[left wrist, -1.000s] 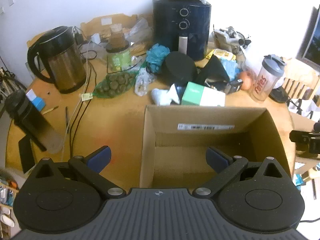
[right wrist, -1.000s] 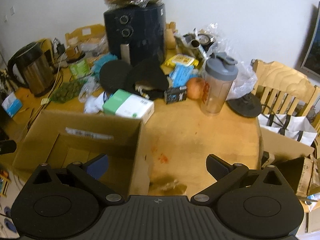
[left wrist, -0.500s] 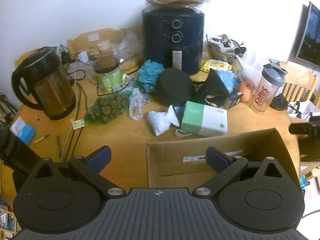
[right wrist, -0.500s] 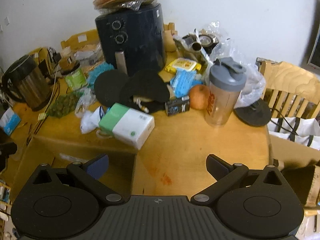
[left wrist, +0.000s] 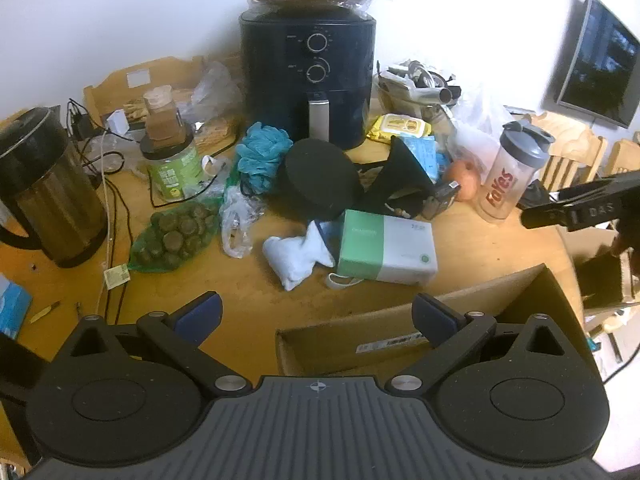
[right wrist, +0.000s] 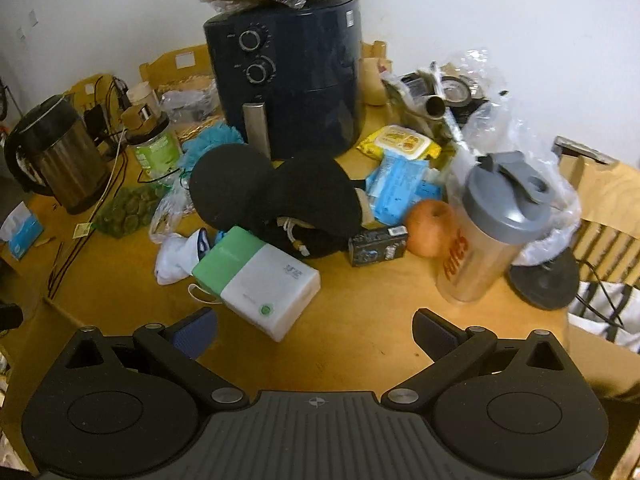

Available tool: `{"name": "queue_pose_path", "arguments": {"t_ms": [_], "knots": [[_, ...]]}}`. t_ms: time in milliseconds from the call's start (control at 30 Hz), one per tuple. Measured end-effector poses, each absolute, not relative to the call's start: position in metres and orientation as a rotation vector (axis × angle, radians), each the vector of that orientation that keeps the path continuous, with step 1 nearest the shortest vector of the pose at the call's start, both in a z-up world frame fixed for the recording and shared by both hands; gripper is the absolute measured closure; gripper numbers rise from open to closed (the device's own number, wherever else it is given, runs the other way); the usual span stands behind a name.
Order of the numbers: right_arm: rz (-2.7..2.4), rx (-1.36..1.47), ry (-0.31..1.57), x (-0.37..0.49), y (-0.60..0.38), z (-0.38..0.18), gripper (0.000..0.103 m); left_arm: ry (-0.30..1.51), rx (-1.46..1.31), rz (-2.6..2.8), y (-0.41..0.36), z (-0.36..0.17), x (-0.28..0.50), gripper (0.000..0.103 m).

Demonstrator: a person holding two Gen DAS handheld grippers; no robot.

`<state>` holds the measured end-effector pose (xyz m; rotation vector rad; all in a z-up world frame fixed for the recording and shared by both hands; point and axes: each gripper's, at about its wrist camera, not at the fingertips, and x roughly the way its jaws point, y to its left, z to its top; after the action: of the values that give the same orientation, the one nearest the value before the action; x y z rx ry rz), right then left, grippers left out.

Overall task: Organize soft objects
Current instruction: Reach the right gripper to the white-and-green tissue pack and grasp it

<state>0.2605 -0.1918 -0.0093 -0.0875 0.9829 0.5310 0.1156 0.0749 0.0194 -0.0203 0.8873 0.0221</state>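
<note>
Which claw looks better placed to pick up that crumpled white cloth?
Left, probably. The crumpled white cloth lies almost straight ahead of the open left claw. From the open right claw, it sits far left, partly behind the green-and-white box.

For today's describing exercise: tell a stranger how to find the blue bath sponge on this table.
Start at the dark air fryer at the back of the table. Just in front of its left corner lies the bath sponge, between the green-labelled jar and a black round cushion. It is the only ruffled, bright blue mesh ball there.
</note>
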Motion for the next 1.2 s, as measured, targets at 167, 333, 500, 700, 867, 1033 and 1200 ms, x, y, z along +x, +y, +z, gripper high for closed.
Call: {"name": "queue_pose_path", "arguments": {"t_ms": [167,333,500,700,867,1033,1200], "knots": [[0.590,-0.093,0.983,0.279,-0.179,-0.017,0.000,0.892,-0.013,0.013,0.080,0.017,0.125,0.000],[0.680,-0.117,0.994,0.297,-0.163,-0.029,0.000,0.892,0.003,0.011,0.086,0.015,0.132,0.000],[0.780,-0.171,1.007,0.317,-0.145,-0.047,0.000,0.891,0.005,0.004,0.093,0.013,0.133,0.000],[0.870,-0.282,1.011,0.328,-0.119,-0.072,0.000,0.880,-0.084,-0.015,0.110,0.013,0.130,0.000],[0.960,-0.444,0.984,0.327,-0.096,-0.100,0.000,0.883,-0.107,-0.006,0.117,0.010,0.127,0.000],[1.025,-0.572,1.005,0.332,-0.081,-0.128,0.000,0.897,-0.122,-0.008,0.123,0.008,0.123,0.000],[1.061,-0.642,1.029,0.340,-0.074,-0.149,0.000,0.908,-0.130,0.000,0.129,0.006,0.118,0.000]]}}
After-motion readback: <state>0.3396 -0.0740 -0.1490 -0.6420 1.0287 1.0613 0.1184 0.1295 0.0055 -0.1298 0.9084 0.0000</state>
